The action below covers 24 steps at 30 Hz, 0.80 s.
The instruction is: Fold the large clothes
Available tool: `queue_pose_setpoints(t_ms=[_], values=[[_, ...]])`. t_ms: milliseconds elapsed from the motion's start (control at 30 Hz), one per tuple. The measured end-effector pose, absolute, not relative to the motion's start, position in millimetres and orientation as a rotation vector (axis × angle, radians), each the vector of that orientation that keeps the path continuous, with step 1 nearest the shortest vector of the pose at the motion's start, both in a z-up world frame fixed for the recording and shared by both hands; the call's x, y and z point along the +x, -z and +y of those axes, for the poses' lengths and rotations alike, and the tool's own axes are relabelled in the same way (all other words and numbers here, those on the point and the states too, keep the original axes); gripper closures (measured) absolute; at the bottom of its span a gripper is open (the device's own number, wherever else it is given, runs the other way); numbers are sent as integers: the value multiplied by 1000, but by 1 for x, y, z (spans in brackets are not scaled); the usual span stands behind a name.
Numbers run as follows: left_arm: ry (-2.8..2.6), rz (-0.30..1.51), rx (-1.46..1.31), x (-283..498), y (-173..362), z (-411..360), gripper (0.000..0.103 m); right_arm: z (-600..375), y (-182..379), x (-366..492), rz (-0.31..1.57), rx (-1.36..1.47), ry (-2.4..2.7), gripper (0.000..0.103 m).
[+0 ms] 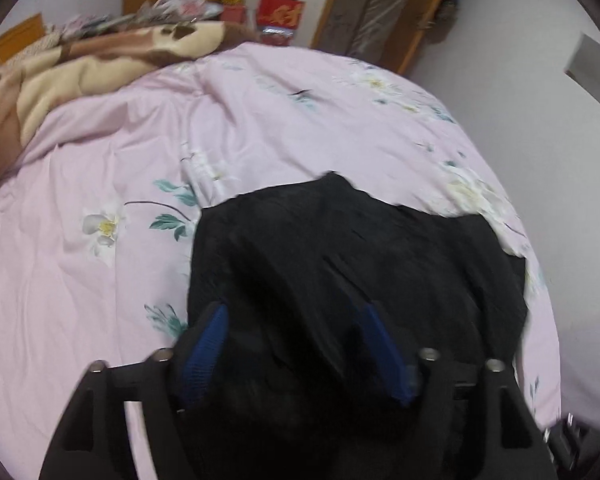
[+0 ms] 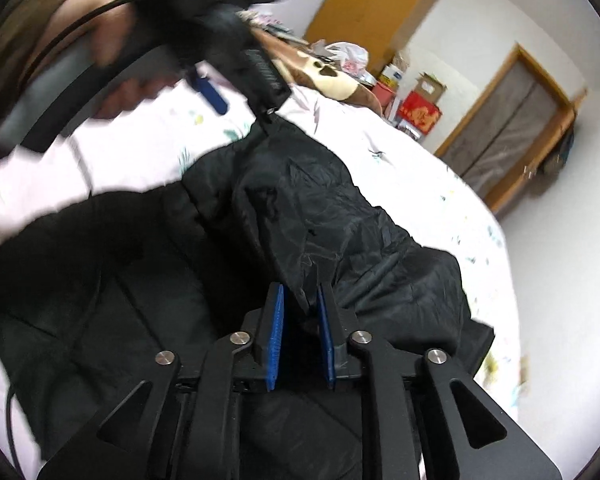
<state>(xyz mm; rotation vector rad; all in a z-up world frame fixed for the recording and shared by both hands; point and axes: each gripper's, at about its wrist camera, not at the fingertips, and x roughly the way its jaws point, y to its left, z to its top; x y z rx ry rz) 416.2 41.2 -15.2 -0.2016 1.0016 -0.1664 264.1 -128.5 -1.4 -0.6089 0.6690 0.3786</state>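
Folding the black coat (image 2: pixel 340 216) on the bed (image 1: pixel 100 280), mid-fold I'd say.

Right tool (image 2: pixel 300 312) at bottom centre of its view is nearly closed, pinching a ridge of coat fabric between the blue pads (image 2: pixel 274 340). Left tool (image 1: pixel 296 344) sits wide open over the coat, low in its frame, holding nothing as far as I can tell. Next move probably needs the left to grab an edge so both can carry the fold across.

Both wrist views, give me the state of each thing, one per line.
black jacket: crumpled, part folded, lying on bed
left claw: open, over the jacket
right claw: shut on a jacket fold
pink floral sheet: spread, wrinkled
brown blanket: bunched at far end
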Motion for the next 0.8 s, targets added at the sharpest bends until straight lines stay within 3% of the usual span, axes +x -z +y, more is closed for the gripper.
queue_pose_setpoints(t_ms=[33, 100, 167, 333, 433, 600, 667, 733, 800], values=[[172, 981, -167, 406, 9, 33, 24, -136, -6, 262, 683, -562, -392, 80], [230, 941, -46, 384, -1, 7, 20, -154, -16, 262, 718, -471, -410, 62], [315, 969, -14, 367, -1, -13, 19, -178, -24, 264, 752, -362, -392, 55], [376, 1084, -125, 368, 22, -36, 18, -250, -28, 274, 820, -104, -220, 54], [366, 1191, -280, 382, 49, -40, 18, -283, -19, 300, 906, 74, -174, 47], [326, 1175, -412, 387, 60, -36, 18, -308, -2, 335, 956, 341, -200, 43], [268, 1160, -434, 391, 62, -32, 38, -306, 4, 350, 973, 363, -231, 43], [233, 1180, -429, 398, 67, -28, 70, -305, 14, 368, 1015, 409, -223, 43], [217, 1184, -408, 401, 70, -25, 81, -305, 24, 380, 1042, 483, -244, 43]])
